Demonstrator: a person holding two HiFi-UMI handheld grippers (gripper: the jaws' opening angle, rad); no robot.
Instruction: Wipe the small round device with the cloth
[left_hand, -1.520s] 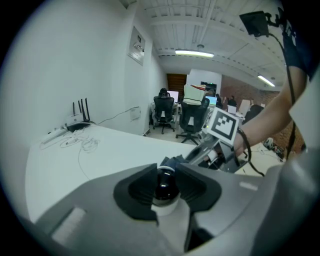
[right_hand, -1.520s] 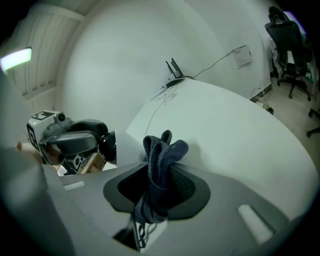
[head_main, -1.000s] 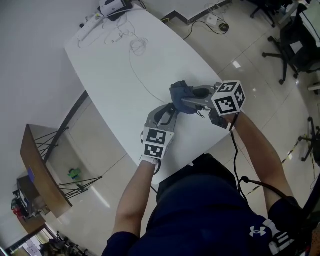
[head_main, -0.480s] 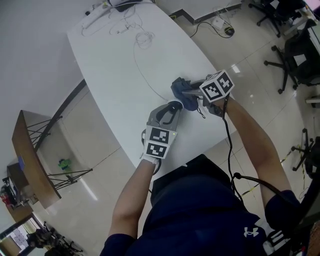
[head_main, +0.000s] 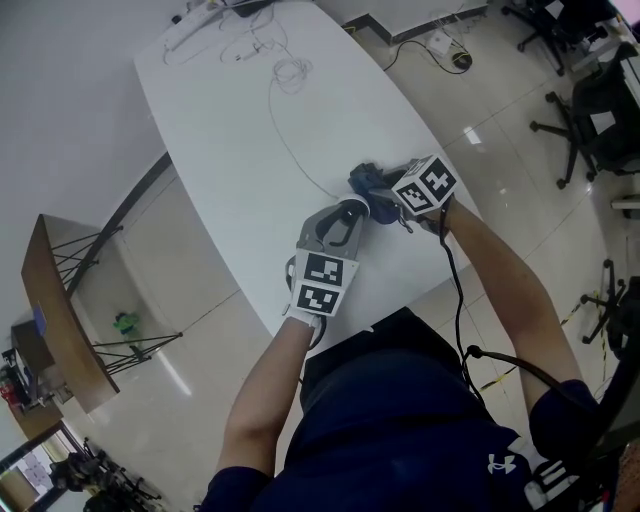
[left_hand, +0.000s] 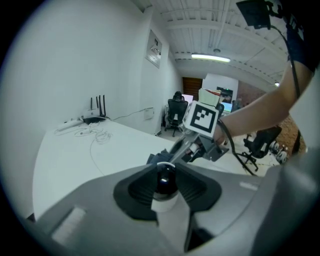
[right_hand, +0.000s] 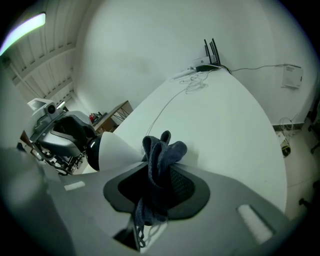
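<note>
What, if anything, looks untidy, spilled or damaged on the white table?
Nothing is spilled or damaged. Only the white cables at the far end of the table lie in a loose tangle, and one thin cable trails from them across the top toward the near edge.

From your head, the device (head_main: 354, 206) is nearly all covered by the left gripper (head_main: 343, 214) and the cloth (head_main: 363, 179), and the cube on the right gripper (head_main: 381, 196) hides much of that cloth. You cannot tell in any view whether cloth and device touch. The table (head_main: 230, 130) is cut off at the top edge, and the cables (head_main: 285, 72) there are too small to sort out.
</note>
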